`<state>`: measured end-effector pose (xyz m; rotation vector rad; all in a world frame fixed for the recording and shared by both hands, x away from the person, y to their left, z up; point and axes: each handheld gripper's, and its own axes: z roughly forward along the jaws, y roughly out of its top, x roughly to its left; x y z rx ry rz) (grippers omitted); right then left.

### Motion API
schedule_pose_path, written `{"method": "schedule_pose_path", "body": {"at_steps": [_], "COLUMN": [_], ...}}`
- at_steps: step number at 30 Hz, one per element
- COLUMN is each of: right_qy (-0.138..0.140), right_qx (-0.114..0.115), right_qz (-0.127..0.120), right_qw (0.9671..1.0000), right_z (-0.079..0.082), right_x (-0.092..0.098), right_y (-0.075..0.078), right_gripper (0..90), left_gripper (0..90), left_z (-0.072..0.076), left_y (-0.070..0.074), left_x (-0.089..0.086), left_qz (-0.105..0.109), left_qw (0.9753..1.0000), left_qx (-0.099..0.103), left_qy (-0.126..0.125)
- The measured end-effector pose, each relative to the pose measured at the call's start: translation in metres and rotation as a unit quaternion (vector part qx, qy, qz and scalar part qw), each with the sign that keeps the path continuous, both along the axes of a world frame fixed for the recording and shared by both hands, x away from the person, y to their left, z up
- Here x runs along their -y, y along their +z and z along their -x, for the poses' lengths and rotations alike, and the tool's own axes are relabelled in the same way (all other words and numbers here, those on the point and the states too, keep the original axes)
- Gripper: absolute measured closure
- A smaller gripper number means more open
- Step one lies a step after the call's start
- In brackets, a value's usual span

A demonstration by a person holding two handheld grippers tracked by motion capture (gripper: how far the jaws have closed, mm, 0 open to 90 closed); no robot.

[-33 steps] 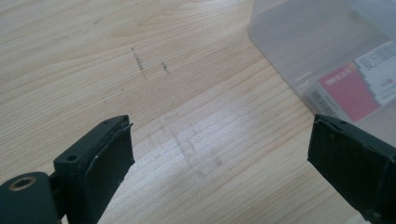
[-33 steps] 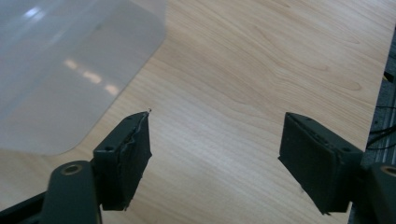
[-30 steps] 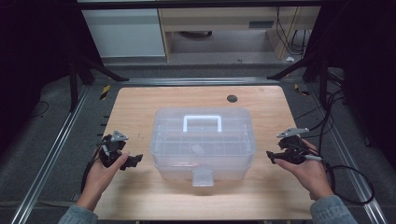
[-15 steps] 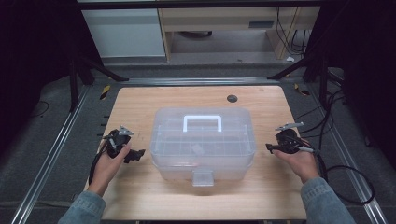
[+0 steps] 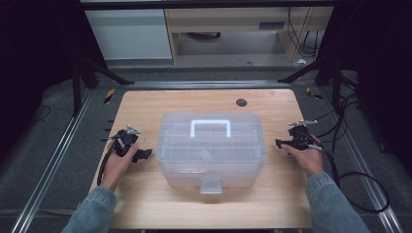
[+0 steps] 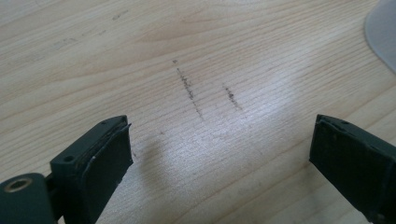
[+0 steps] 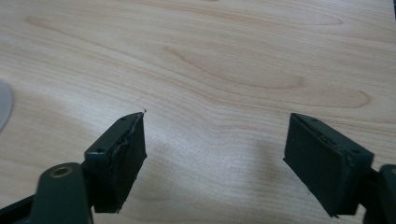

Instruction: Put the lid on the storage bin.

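On the left of the wooden worktop (image 5: 145, 204), the person's left hand (image 5: 116, 162) holds the left claw (image 5: 144, 155) low over the boards, just beside the left wall of the box and pointing toward it. In the left gripper view its two black jaws stand wide apart with nothing between them, and bare wood with a few dark scuff marks (image 6: 189, 88) lies under the gap; a pale corner of the box (image 6: 383, 32) shows at the upper right. At the middle of the worktop sits a clear plastic storage box (image 5: 211, 148), lid closed, with a white handle (image 5: 210, 127) lying on top and a latch tab (image 5: 211, 184) on its near side. A small dark round hole (image 5: 241, 102) lies in the worktop beyond the box, toward the far right. On the right, the right hand (image 5: 306, 155) holds the right claw (image 5: 279, 143) near the box's right wall, pointing at it but apart from it. In the right gripper view its jaws are also spread wide and empty over plain wood, with a black cable (image 5: 359, 194) trailing off the right edge.
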<state>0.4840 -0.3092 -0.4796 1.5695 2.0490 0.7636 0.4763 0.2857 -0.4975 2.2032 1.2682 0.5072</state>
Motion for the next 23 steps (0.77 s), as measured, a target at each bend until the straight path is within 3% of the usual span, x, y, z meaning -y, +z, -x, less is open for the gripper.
{"method": "schedule_pose_path", "body": {"at_steps": [4,6,7,10,13,14,19,23], "right_qy": [-0.017,-0.030,-0.030,-0.035,-0.042,-0.044,-0.075,-0.067], "right_qx": [0.013,0.027,0.034,0.038,0.048,0.048,0.044,0.040], "right_qz": [-0.021,-0.010,-0.004,-0.006,-0.008,-0.007,-0.006,-0.003], "right_qw": [0.9996,0.9991,0.9990,0.9987,0.9979,0.9979,0.9962,0.9969], "right_z": [-0.002,0.000,0.000,0.000,-0.001,-0.001,0.001,0.001], "right_x": [0.004,0.003,0.003,0.001,-0.002,-0.002,-0.009,-0.010], "right_y": [-0.011,-0.018,-0.020,-0.021,-0.024,-0.025,-0.025,-0.026], "right_gripper": [15.4,13.9,13.1,10.3,6.7,6.4,1.3,0.3], "left_gripper": [4.5,3.8,3.1,0.8,0.0,0.0,0.0,0.0], "left_z": [-0.002,-0.002,-0.001,-0.001,0.000,0.001,0.001,0.000], "left_y": [-0.005,-0.008,-0.011,-0.013,-0.017,-0.020,-0.020,-0.020], "left_x": [0.003,0.005,0.005,0.005,0.004,0.004,0.004,0.003], "left_qz": [0.006,0.017,0.032,0.039,0.049,0.057,0.058,0.058], "left_qw": [1.0000,0.9998,0.9994,0.9991,0.9982,0.9971,0.9971,0.9969], "left_qx": [0.001,0.002,0.008,0.012,0.031,0.045,0.046,0.045], "left_qy": [0.002,0.006,0.010,0.014,0.017,0.020,0.021,0.027]}}
